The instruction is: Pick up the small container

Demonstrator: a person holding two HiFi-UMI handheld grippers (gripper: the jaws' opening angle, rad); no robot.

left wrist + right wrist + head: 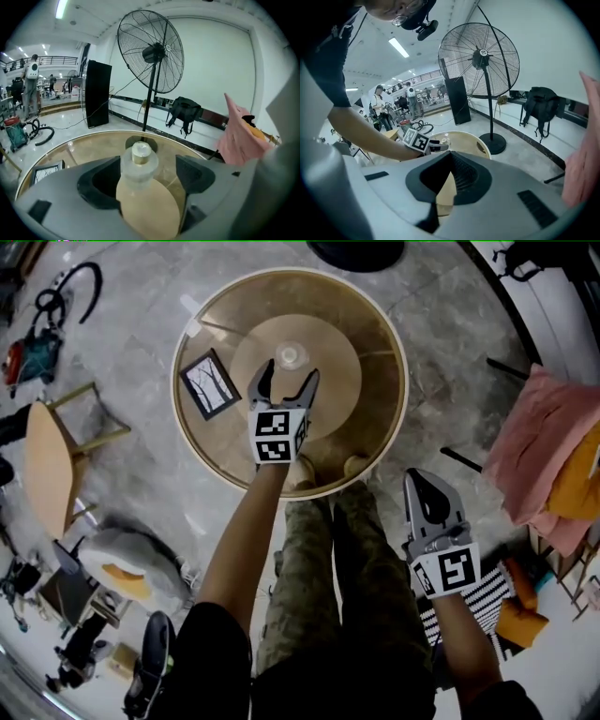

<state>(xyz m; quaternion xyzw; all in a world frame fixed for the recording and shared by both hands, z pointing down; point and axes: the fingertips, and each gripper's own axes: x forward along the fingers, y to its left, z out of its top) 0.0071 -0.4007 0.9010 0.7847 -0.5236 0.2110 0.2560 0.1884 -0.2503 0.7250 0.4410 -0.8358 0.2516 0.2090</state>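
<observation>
Head view: the small container (pixel 291 356) is seen standing upright near the middle of the round glass table (pixel 397 352), over the table's tan central disc. The left gripper (pixel 289 377) is held at 6 o'clock of it, jaws spread wide, with the container at the mouth of the tips. In the left gripper view the clear body and pale cap are seen between the two jaws, a gap being left on either side, so nothing is gripped. A framed picture (pixel 210 383) lies flat on the glass at 8 o'clock of the container. The right gripper (pixel 424 486) is held off the table, at 4 o'clock of it, over the floor; its jaws are closed together on nothing.
</observation>
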